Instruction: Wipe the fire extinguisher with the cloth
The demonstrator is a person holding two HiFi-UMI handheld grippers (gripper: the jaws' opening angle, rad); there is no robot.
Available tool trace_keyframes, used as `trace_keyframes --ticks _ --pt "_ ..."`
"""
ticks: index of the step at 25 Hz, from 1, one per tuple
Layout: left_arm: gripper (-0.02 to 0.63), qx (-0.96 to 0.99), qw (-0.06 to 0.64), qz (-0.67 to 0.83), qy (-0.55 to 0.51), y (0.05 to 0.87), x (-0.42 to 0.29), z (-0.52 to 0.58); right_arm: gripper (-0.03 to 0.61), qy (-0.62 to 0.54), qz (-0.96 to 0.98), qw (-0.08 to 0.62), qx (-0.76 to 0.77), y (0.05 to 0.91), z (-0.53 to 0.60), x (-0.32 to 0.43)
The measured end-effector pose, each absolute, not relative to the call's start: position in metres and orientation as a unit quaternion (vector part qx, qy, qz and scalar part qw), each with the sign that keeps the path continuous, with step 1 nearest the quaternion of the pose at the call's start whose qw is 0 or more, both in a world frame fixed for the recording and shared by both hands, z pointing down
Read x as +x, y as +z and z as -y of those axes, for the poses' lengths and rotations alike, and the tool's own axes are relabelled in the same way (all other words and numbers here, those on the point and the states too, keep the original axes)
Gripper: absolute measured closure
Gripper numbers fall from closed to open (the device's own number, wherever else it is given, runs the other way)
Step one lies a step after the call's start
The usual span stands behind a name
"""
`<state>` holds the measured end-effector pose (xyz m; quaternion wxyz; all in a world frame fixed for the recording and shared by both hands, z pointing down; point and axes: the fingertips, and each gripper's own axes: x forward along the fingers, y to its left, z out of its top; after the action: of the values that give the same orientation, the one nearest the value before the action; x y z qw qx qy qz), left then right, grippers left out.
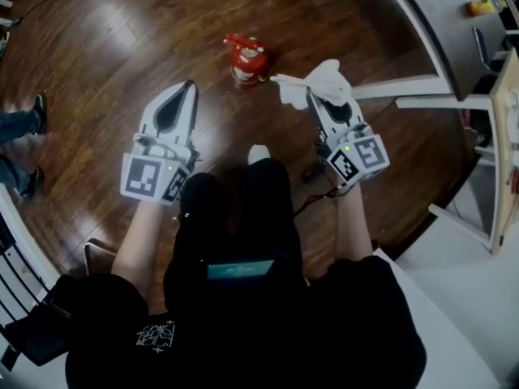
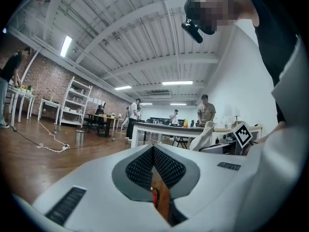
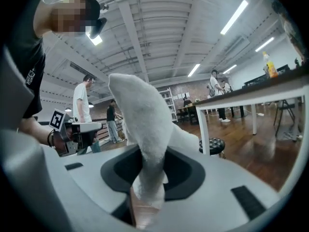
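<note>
A small red fire extinguisher (image 1: 246, 59) stands on the dark wooden floor ahead of me, between the two grippers and apart from both. My right gripper (image 1: 319, 97) is shut on a white cloth (image 1: 312, 83), which bunches out past its tips, to the right of the extinguisher. In the right gripper view the cloth (image 3: 141, 124) rises from between the jaws of the right gripper (image 3: 147, 180) and hides much of what lies ahead. My left gripper (image 1: 191, 87) hovers left of and nearer than the extinguisher, jaws together and holding nothing. In the left gripper view the left gripper (image 2: 153, 151) has its pads meeting.
A white-legged table (image 1: 409, 87) with a dark top stands at the right. Another person's feet (image 1: 23, 148) are at the left edge. A black chair (image 1: 24, 331) sits at the lower left. My own knees (image 1: 235, 193) lie between the grippers.
</note>
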<state>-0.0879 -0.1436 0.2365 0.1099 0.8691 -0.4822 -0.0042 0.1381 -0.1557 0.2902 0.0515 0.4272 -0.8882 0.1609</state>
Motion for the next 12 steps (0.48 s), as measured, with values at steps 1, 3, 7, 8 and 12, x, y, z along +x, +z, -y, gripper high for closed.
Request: trace_keyframes --ticks 1,3,7,8,12 --pt "0.611 0.869 0.111 0.482 -0.006 0.264 -0.087 0.149 0.439 0.162 0.890 0.053 0.422 0.319 0.163 0.137" --pt "0.611 0.869 0.109 0.482 -0.011 0.312 -0.087 0.158 0.439 0.162 0.895 0.057 0.411 0.372 0.176 0.133" --pt "0.611 0.870 0.098 0.482 -0.017 0.386 -0.088 0.171 0.439 0.151 0.902 0.067 0.398 0.454 0.199 0.122" --pt "0.611 0.870 0.095 0.483 -0.018 0.400 -0.089 0.174 0.439 0.149 0.905 0.066 0.394 0.468 0.204 0.117" --pt "0.611 0.870 0.086 0.484 -0.019 0.442 -0.092 0.178 0.439 0.134 0.914 0.060 0.377 0.504 0.218 0.099"
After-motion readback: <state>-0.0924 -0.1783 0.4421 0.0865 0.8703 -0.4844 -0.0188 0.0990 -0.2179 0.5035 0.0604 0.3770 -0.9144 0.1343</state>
